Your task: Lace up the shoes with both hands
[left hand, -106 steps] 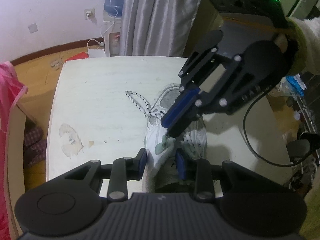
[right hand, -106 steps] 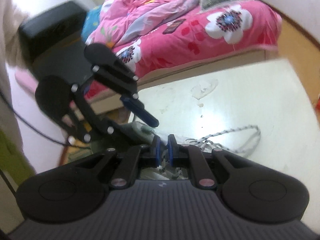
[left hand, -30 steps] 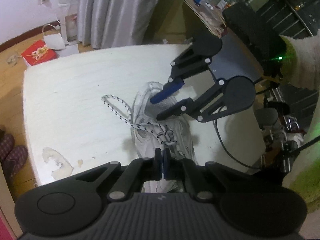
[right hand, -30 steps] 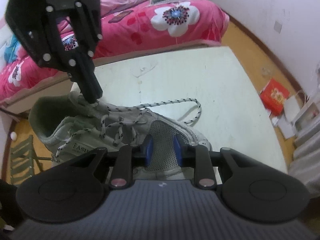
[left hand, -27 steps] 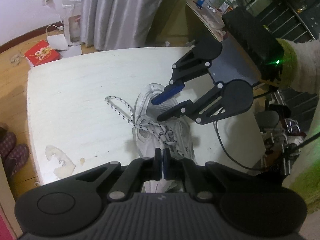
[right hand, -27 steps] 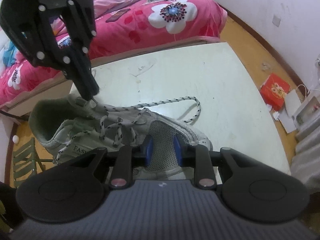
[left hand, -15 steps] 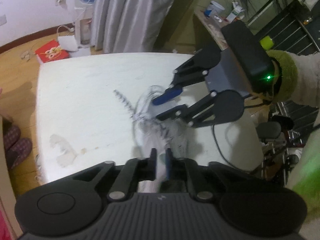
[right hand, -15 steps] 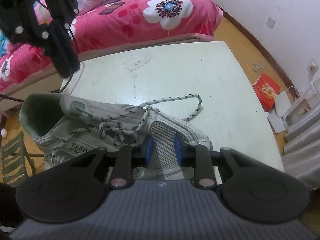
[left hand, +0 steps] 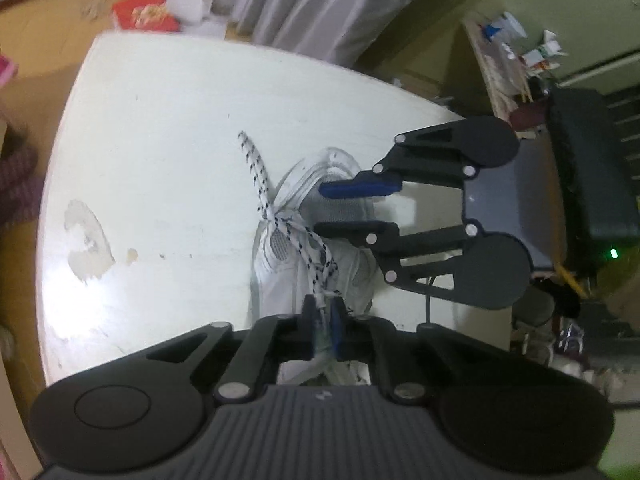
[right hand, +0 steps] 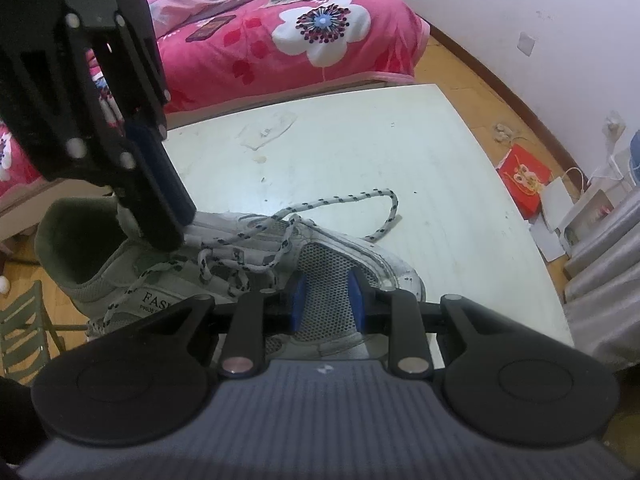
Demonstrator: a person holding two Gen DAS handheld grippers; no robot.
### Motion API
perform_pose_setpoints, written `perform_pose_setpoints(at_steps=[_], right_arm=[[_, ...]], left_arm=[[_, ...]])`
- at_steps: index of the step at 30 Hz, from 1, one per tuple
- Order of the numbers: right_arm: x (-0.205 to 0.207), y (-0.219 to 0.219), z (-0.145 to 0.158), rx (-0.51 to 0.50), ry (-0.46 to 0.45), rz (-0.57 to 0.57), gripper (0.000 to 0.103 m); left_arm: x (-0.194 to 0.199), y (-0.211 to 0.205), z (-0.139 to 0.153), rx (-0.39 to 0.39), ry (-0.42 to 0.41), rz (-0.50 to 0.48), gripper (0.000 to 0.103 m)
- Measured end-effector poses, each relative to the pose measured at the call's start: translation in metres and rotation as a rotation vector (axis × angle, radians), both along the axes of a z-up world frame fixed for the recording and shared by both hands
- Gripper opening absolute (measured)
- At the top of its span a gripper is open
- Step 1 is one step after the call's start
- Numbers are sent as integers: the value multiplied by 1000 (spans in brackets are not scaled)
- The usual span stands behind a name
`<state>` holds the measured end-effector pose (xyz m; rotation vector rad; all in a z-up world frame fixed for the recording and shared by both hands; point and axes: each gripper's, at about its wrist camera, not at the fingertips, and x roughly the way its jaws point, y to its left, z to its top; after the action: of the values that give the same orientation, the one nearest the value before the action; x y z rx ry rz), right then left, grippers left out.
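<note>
Left gripper (left hand: 321, 322) points steeply downward. Its jaws are closing and stand almost together, with a speckled lace (left hand: 318, 280) running up between the blue pads; whether they clamp it cannot be confirmed. In the right wrist view the same gripper (right hand: 172, 224) appears as a dark linkage at upper left, tips lowered to the shoe (right hand: 248, 264).

Right gripper (right hand: 327, 300) also angles downward. Its jaws stand partly apart, straddling the mesh toe without pressing it. In the left wrist view its fingers (left hand: 352, 189) are parallel and separated.
</note>
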<state>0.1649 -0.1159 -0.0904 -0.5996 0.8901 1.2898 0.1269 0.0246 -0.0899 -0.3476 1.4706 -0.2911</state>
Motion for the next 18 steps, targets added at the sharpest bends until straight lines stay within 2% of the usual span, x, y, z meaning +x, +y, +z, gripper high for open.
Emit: perform_pose_setpoints(at_steps=[2,6,10,18], right_arm=[[1,-2,0,5,4,-7,22],[0,-1,-2,8,1,-10,22],[1,0,-1,2,10,-22,22],[0,3,-3,-4,7,-30,22]], left_arm=[[1,-2,-1,13,13,6,2],[2,4,0,3,49,50,1],[-1,8,8,6,56,50,1],[-27,24,28,22,76,87,1]])
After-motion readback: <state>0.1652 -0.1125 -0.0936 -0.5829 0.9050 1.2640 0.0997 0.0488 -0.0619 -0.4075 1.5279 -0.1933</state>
